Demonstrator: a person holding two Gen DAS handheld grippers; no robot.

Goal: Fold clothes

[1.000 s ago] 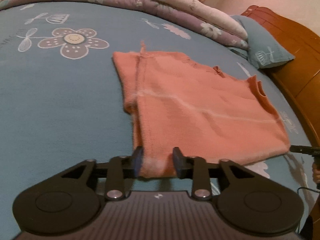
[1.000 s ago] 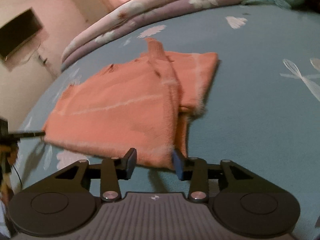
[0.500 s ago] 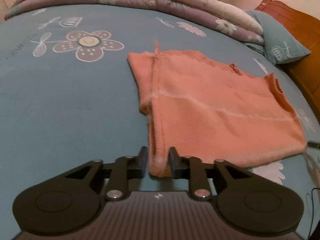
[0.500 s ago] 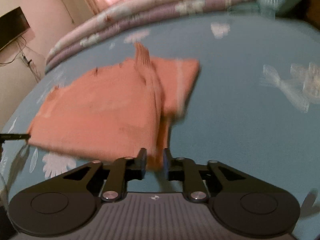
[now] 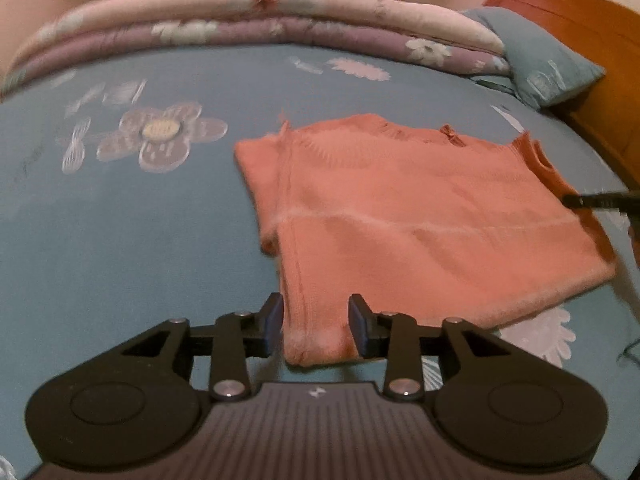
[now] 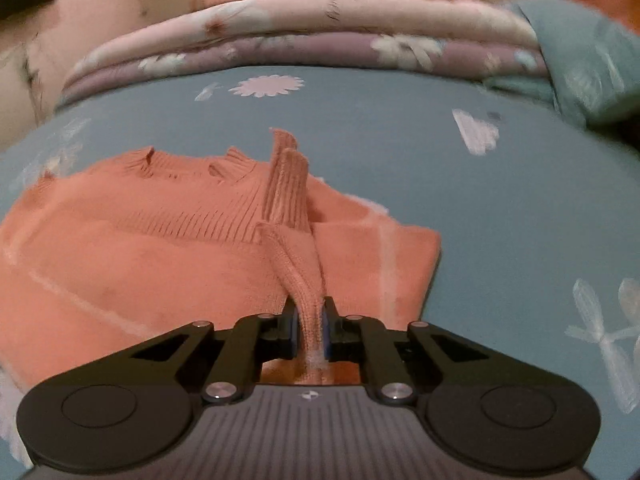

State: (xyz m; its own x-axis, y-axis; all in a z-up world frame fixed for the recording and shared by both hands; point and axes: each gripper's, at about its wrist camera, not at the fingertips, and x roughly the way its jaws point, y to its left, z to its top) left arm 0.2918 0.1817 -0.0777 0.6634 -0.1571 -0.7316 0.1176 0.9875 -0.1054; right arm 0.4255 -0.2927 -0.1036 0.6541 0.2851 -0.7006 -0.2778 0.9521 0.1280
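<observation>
Right gripper [image 6: 309, 330] first: its jaws are closing, narrow now, and a ridge of the orange knit sweater [image 6: 152, 256] is pinched between the pads, standing up in a fold that runs straight ahead from the jaws. Over on the left gripper [image 5: 315, 328], the jaws are opening, and the sweater's near corner sits between them with a visible gap on either side, so nothing is held there. The rest of the sweater lies flat on the blue flowered bed [image 5: 120, 248], spreading ahead and to the right of the left jaws, with the stacked quilts [image 5: 256, 20] well beyond.

My read: this is the double pickup before carrying an edge over. To do it well, the left jaws want to close on that corner before any lift, catching both layers. Then both hands should rise together, keeping the edge taut between them, or the knit will sag and the fold will land crooked
</observation>
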